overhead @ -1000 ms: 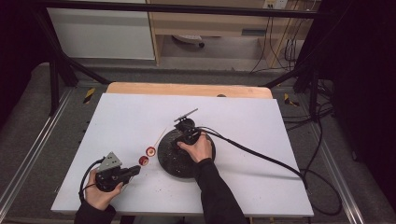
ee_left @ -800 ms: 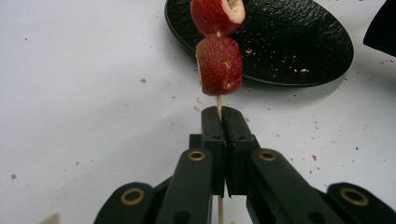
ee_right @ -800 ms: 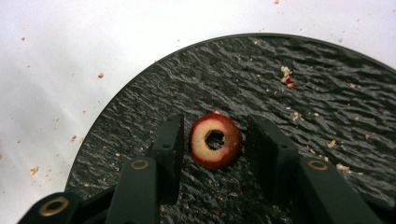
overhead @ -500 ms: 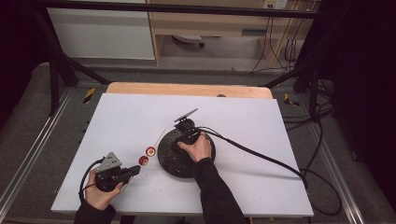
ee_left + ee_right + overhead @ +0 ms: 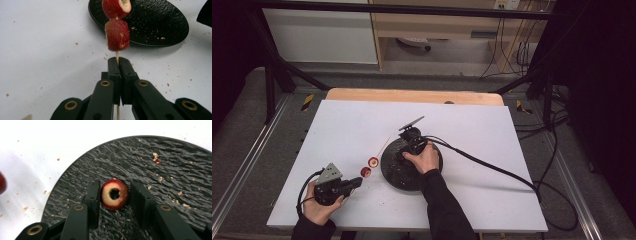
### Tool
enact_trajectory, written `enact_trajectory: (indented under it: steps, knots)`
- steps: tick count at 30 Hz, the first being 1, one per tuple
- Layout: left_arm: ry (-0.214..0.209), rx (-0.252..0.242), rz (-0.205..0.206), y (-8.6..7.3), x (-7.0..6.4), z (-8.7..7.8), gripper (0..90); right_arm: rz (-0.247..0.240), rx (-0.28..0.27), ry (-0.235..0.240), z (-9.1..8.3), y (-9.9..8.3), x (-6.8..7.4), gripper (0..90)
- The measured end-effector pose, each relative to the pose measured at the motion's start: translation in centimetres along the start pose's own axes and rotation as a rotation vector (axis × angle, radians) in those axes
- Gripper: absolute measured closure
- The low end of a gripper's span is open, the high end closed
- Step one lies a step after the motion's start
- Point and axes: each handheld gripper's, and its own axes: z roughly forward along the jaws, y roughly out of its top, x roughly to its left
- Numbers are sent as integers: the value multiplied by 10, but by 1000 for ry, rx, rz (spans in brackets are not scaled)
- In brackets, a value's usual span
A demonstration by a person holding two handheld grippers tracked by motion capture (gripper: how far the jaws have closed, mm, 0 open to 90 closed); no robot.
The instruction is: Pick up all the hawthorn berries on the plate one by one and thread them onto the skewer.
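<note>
Hardly anything has shifted since the earlier frames: your right hand stays planted over the black plate (image 5: 411, 165), and your left gripper (image 5: 354, 183) still sits low at the near left of the white table (image 5: 482, 135), with its skewer (image 5: 381, 148) pointing the same way.

Look at your left gripper view: the jaws are pressed tight together, clamping the thin wooden skewer (image 5: 117, 56) just below the fruit. Two red hawthorn pieces (image 5: 117, 35) are threaded on it, the nearer one whole in view, the farther one cut by the top edge, its pale cored end showing. From above, those two sit just off the plate's left rim, and the bare tip of the stick runs up and away across the table.

Now your right gripper (image 5: 113, 195): its jaws stand apart on either side of a cored hawthorn (image 5: 115, 194) lying on the plate (image 5: 160, 177). The left jaw is right against the fruit, maybe touching; the right jaw has a narrow gap. So it brackets the fruit, with no firm clamp visible. The hole through the fruit faces the camera. Crumbs (image 5: 156, 157) dot the dark, rippled surface.
</note>
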Motion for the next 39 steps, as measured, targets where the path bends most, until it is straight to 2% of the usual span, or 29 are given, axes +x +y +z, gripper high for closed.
enact_trajectory:
  steps: [8,10,19,26,32,39]
  knots:
    - [-1,2,7,0,-2,1,882,-9,-34,-5,-20,-2,3,626]
    - [-2,2,8,0,-3,1,882,2,-47,5,-25,-4,3,626]
    - [-5,8,17,1,-6,3,882,14,-109,22,-44,-21,-5,626]
    - [-6,7,21,1,-7,3,882,26,-186,43,-56,-39,-13,626]
    - [-6,7,24,1,-9,4,881,60,-273,63,-65,-60,-23,626]
    - [-7,5,31,3,-16,8,882,92,-409,88,-71,-85,-32,626]
